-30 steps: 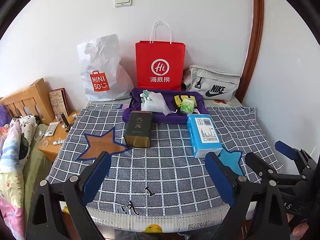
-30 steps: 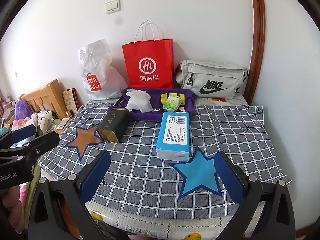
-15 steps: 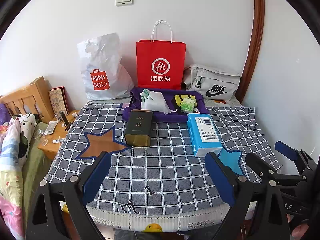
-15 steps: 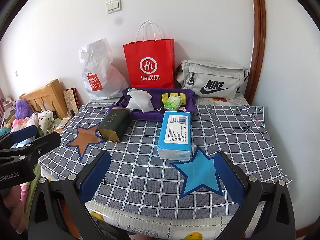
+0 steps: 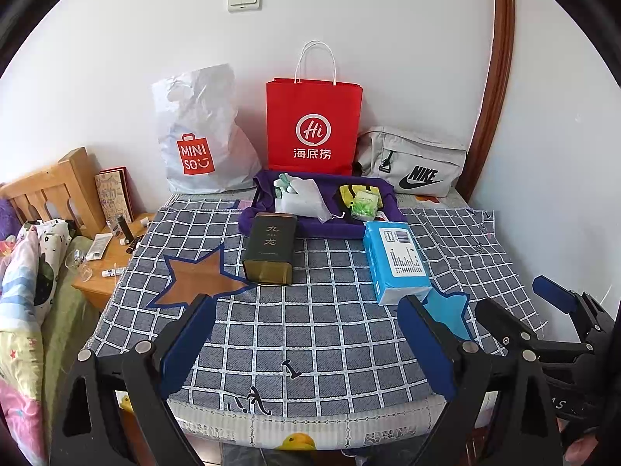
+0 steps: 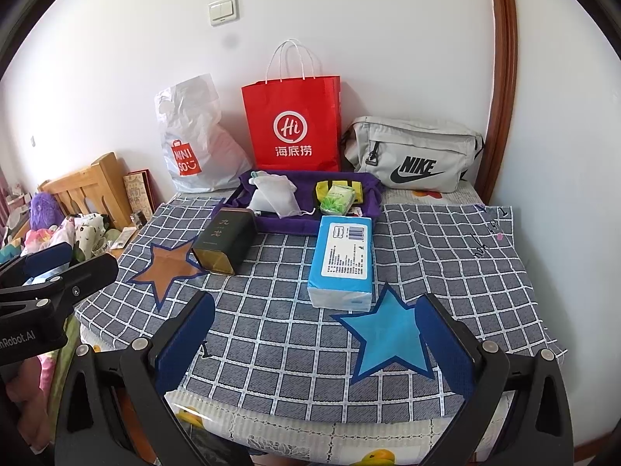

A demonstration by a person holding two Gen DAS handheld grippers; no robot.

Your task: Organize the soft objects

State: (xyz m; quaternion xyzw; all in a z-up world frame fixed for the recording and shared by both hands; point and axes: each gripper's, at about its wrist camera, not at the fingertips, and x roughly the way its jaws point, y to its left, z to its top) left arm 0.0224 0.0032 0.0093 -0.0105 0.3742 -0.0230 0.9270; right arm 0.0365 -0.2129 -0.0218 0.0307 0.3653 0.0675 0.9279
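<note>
A blue tissue pack (image 5: 396, 260) (image 6: 343, 256) lies on the checked cloth just behind a blue star patch (image 6: 390, 339). A dark tea tin (image 5: 269, 248) (image 6: 227, 240) rests beside a brown star patch (image 5: 198, 277) (image 6: 169, 266). Behind them a purple fabric tray (image 5: 248, 221) (image 6: 372, 190) holds a white mesh pouch (image 5: 304, 200) (image 6: 273, 196) and a green packet (image 5: 365, 206) (image 6: 337, 200). My left gripper (image 5: 306, 343) and right gripper (image 6: 316, 343) both hang open over the table's near edge, holding nothing.
A red paper bag (image 5: 312, 126), a white Miniso bag (image 5: 202, 136) and a grey Nike pouch (image 5: 415, 167) stand against the back wall. A wooden bedside stand (image 5: 104, 260) and bedding (image 5: 23, 291) lie to the left. A wall runs along the right.
Both views have edged slightly closer to the table. Nothing on the table has moved and both grippers stay open.
</note>
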